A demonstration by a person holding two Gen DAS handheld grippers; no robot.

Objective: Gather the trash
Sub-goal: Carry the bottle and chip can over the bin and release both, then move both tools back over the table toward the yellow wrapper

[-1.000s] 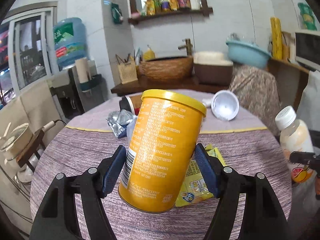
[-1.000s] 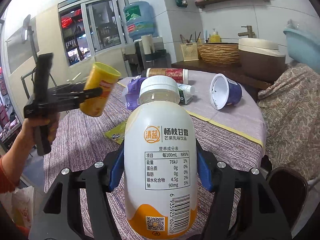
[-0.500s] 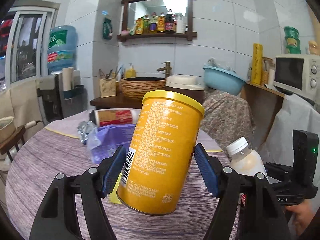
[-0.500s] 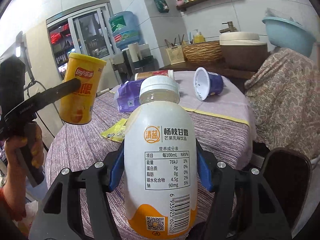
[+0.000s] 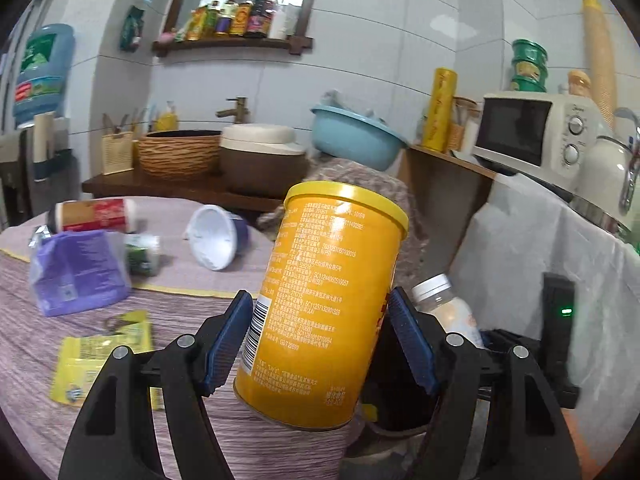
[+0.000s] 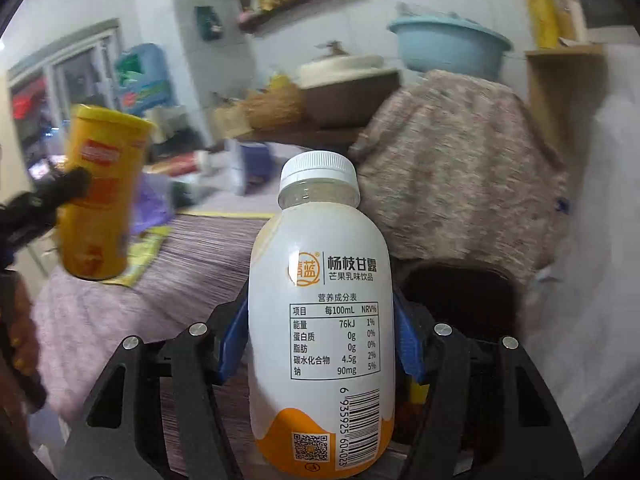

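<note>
You are mid-carry, left claw clamped on the yellow can and right claw on the white bottle, both held off the surface's edge; next, release each over the dark bin.

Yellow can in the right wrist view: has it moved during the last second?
Yes. The yellow can has moved lower, from window height to just above the table.

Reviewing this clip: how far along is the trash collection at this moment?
Done: nothing visibly binned yet. In hand: the left claw grips a yellow chip can; the right claw grips a white drink bottle. Left on the table: purple bag, yellow wrapper, red-labelled can and white cup.
</note>
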